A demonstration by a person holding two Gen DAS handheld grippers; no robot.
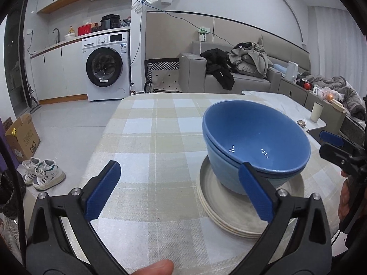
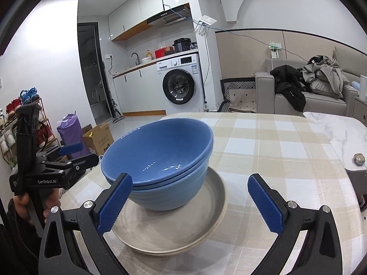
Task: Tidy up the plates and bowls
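Note:
Nested blue bowls [image 1: 254, 142] sit on a stack of grey plates [image 1: 213, 197] on the checked tablecloth; the bowls [image 2: 160, 155] and plates [image 2: 206, 210] also show in the right wrist view. My left gripper [image 1: 181, 190] is open and empty, with its right finger in front of the bowls' near rim. My right gripper [image 2: 190, 204] is open and empty, its left finger just in front of the bowls' rim. Each gripper shows in the other's view, the right one [image 1: 337, 146] at the far right and the left one [image 2: 68, 155] at the left.
The checked tablecloth [image 1: 149, 142] covers the table. A marble side table [image 1: 286, 107] behind holds a cream cup [image 1: 317, 112] and a small metal ball [image 2: 359, 158]. A cardboard box [image 1: 21, 137] and sneakers [image 1: 43, 171] lie on the floor at the left.

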